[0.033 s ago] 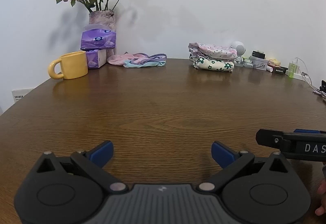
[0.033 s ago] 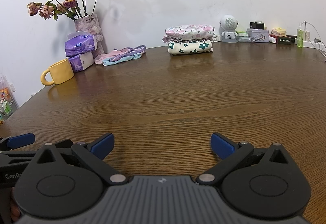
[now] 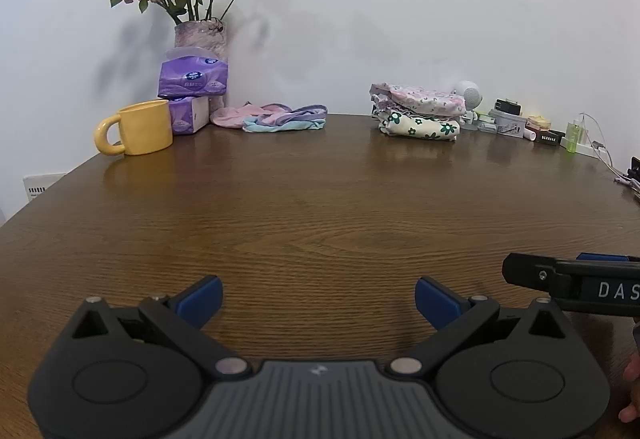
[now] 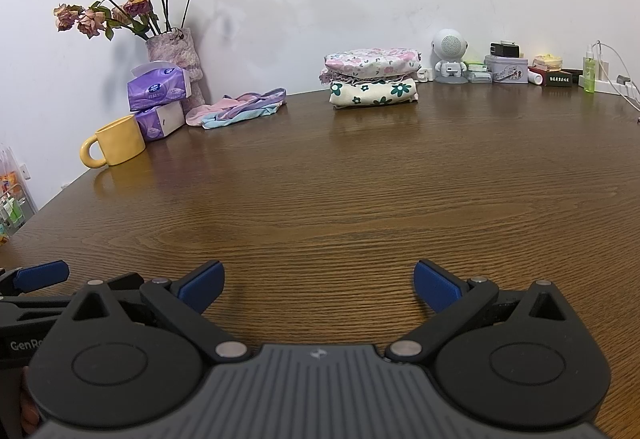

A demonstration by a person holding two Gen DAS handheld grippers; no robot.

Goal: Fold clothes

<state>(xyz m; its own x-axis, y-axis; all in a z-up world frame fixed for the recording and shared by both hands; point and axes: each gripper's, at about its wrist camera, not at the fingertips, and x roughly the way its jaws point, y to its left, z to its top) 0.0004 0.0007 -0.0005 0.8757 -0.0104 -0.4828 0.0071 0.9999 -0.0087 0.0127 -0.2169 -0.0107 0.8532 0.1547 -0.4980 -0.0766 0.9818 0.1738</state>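
Note:
A loose heap of pink, purple and light blue clothes (image 3: 276, 117) (image 4: 240, 107) lies at the back of the round wooden table (image 3: 320, 207) (image 4: 340, 179), near the wall. To its right stands a folded stack of floral clothes (image 3: 418, 115) (image 4: 372, 77). My left gripper (image 3: 318, 297) hovers low over the near part of the table, open, with nothing between its blue pads. My right gripper (image 4: 319, 281) is beside it, also open and holding nothing. Each shows at the edge of the other's view: the right gripper (image 3: 568, 279), the left gripper (image 4: 36, 277).
At the back left are a yellow mug (image 3: 140, 127) (image 4: 116, 141), purple tissue packs (image 3: 192, 83) (image 4: 158, 87) and a vase of dried roses (image 3: 200, 35) (image 4: 176, 47). A white robot figure (image 4: 450, 57), small boxes, a green bottle (image 4: 588, 71) and cables crowd the back right.

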